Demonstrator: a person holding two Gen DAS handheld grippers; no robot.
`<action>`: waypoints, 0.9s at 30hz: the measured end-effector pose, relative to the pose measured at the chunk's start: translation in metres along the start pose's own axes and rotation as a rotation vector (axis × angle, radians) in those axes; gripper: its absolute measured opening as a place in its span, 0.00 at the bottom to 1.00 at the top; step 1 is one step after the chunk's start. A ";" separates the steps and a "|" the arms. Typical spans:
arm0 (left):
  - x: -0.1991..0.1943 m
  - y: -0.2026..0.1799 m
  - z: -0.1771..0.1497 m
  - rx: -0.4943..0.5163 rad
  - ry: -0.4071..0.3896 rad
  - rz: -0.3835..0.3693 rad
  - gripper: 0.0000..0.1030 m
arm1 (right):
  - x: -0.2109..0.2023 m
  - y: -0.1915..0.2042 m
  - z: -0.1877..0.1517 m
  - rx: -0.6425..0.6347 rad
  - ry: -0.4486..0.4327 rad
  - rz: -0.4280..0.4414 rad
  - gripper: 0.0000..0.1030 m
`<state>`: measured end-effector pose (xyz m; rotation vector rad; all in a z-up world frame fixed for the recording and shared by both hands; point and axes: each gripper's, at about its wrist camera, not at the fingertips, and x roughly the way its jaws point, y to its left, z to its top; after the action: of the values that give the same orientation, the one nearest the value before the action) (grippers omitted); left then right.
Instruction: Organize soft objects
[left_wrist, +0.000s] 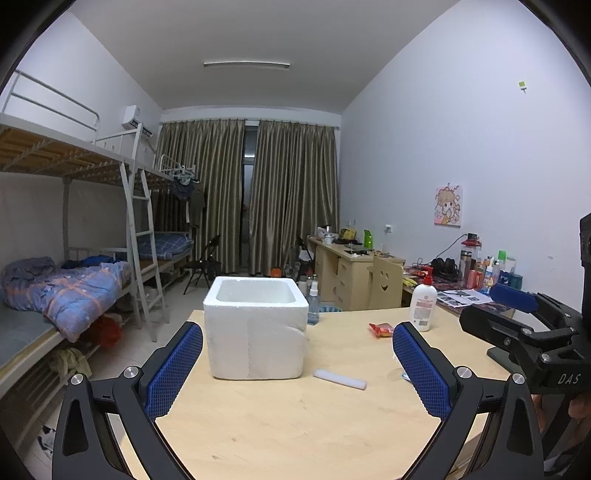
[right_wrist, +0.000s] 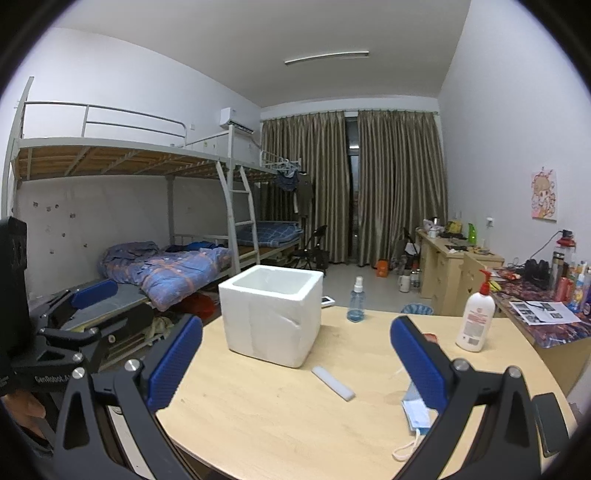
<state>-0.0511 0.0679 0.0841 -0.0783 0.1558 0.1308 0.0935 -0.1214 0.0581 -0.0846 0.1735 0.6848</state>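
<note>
A white foam box (left_wrist: 255, 328) (right_wrist: 271, 318) stands open-topped on the wooden table (left_wrist: 295, 417) (right_wrist: 280, 413). A white foam strip (left_wrist: 340, 379) (right_wrist: 333, 382) lies to its right. A red snack packet (left_wrist: 382, 329) lies further back, and only a sliver of it (right_wrist: 430, 337) shows behind a finger in the right wrist view. A blue face mask (right_wrist: 415, 411) rests by the right fingertip. My left gripper (left_wrist: 297, 365) is open above the table before the box, holding nothing. My right gripper (right_wrist: 295, 358) is open too, nothing between its fingers.
A white lotion pump bottle (left_wrist: 424, 304) (right_wrist: 475, 320) and a blue spray bottle (left_wrist: 313, 305) (right_wrist: 356, 300) stand at the table's back. A cluttered desk (right_wrist: 546, 314) lies to the right, bunk beds (left_wrist: 66, 288) to the left. The other gripper shows at each view's edge.
</note>
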 end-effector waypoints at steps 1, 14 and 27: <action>0.001 0.000 -0.002 -0.007 0.000 -0.004 1.00 | 0.000 -0.002 -0.003 0.000 0.007 -0.008 1.00; 0.015 -0.006 -0.035 -0.064 0.019 -0.035 1.00 | -0.003 -0.030 -0.039 0.065 0.046 -0.053 1.00; 0.038 -0.018 -0.069 -0.071 0.072 -0.080 1.00 | 0.000 -0.044 -0.066 0.097 0.108 -0.097 1.00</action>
<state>-0.0215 0.0485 0.0116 -0.1598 0.2195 0.0539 0.1134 -0.1643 -0.0054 -0.0372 0.3044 0.5746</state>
